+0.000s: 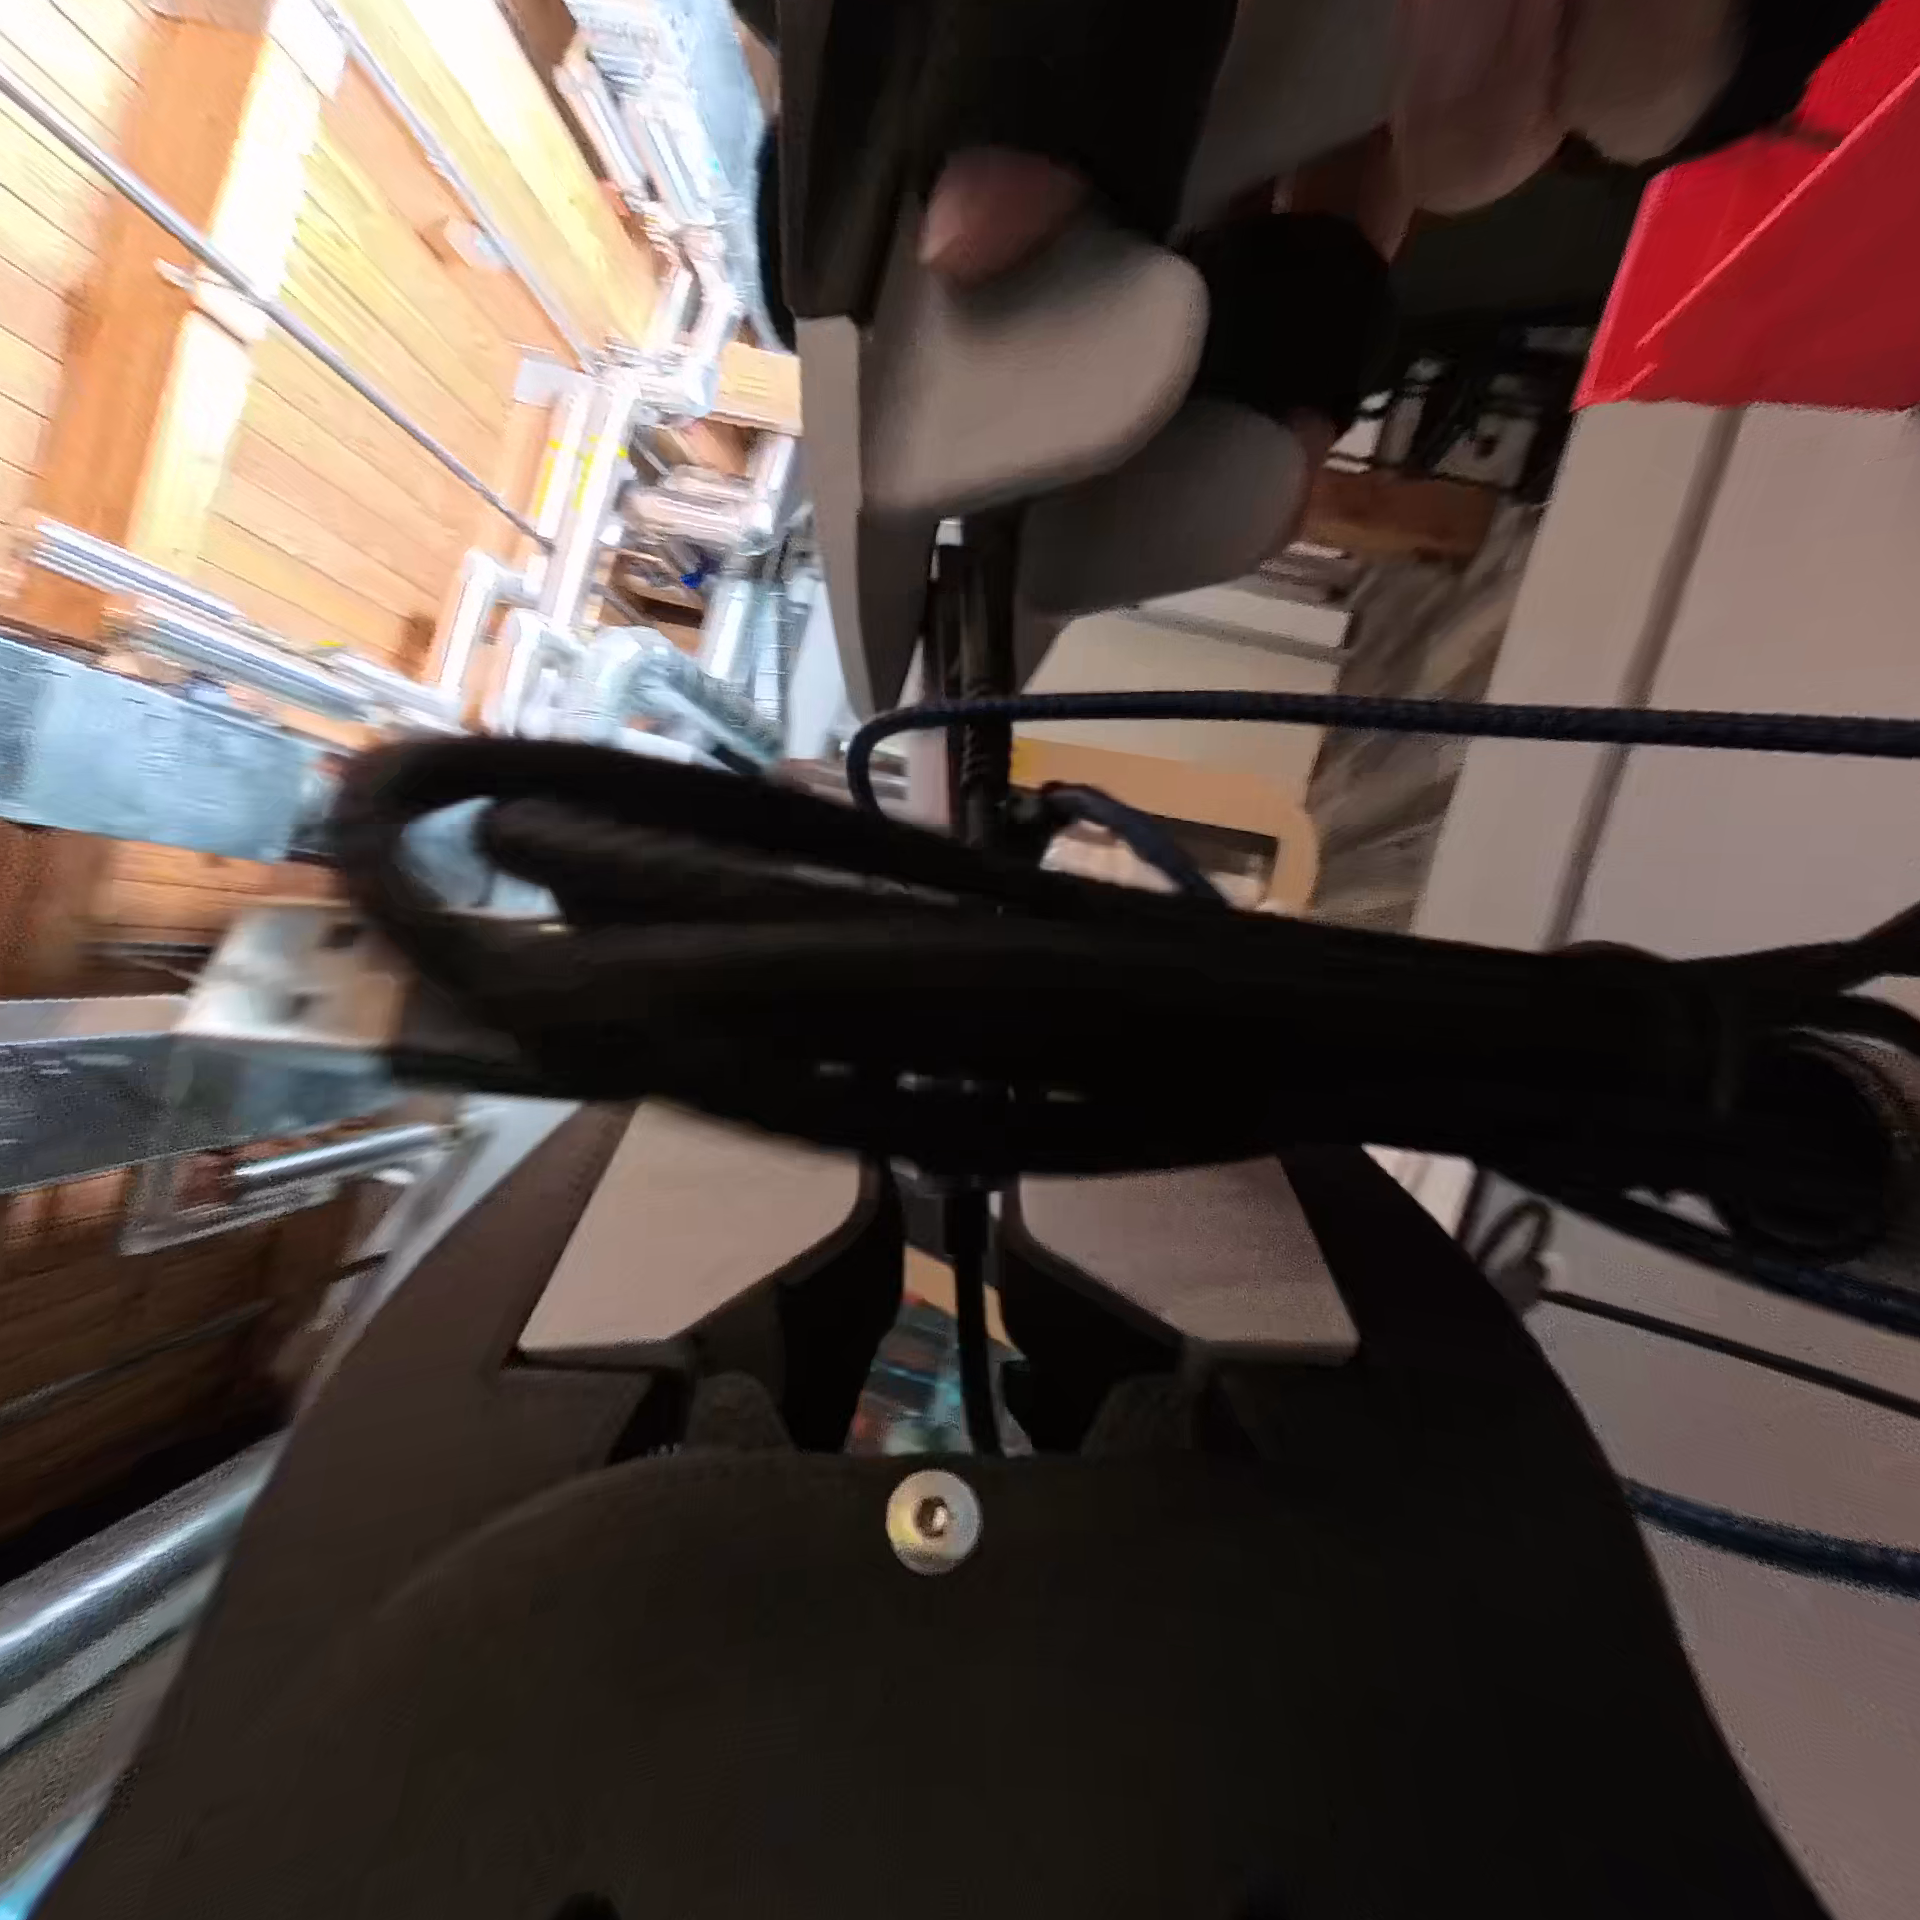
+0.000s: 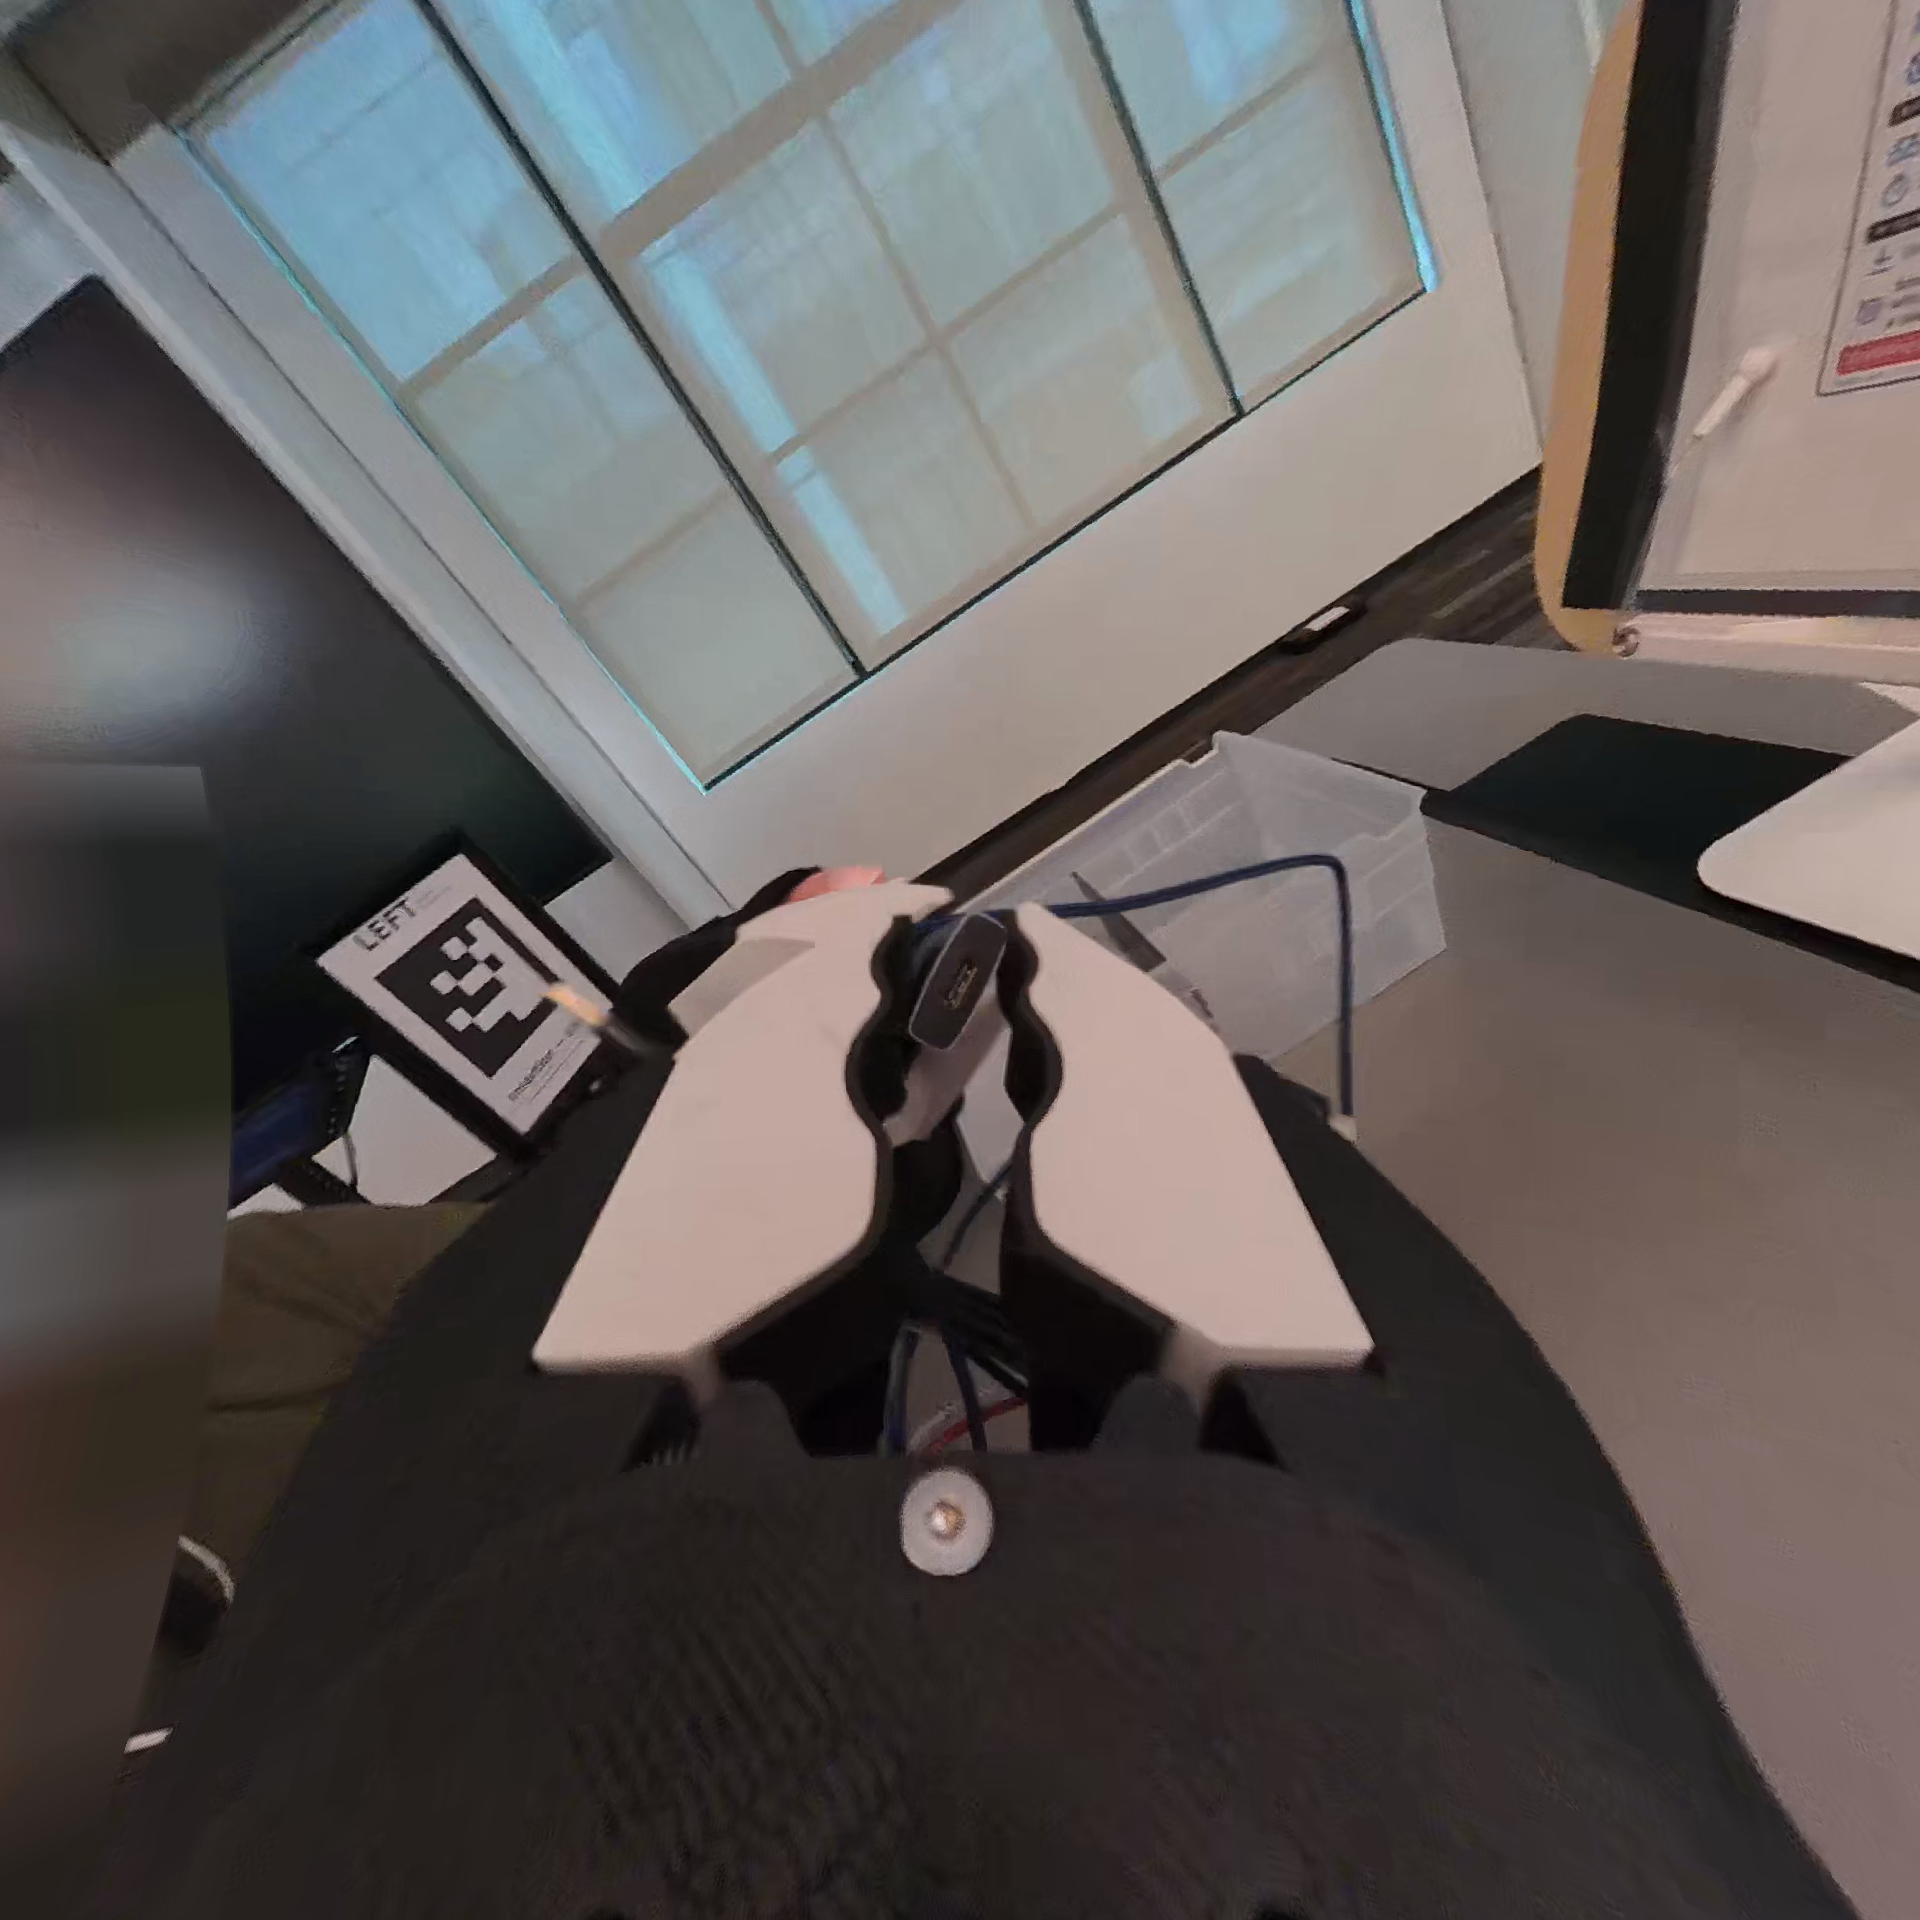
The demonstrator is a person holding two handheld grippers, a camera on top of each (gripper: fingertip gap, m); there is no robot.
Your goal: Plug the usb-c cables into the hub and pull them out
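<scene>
In the right wrist view my right gripper [image 2: 951,935] has its white fingers shut on a small dark grey hub [image 2: 956,982]. A blue braided cable [image 2: 1340,935] loops out from behind it. In the left wrist view my left gripper [image 1: 956,1164] is shut on a thin black cable [image 1: 971,1309] that runs between its fingers. Its tips are hidden behind a blurred bundle of black cable [image 1: 935,966]. Just above, the right gripper [image 1: 961,665] points down at it, holding a black plug end, with the blue cable [image 1: 1455,717] running off to the right.
A clear plastic bin [image 2: 1299,883] stands past the grippers by a grey table [image 2: 1558,1143] with a black mat [image 2: 1610,790]. A framed marker card [image 2: 457,987] is at left, a glass door [image 2: 779,364] behind. Metal frames [image 1: 104,1101] and a red box [image 1: 1766,229] flank the left wrist view.
</scene>
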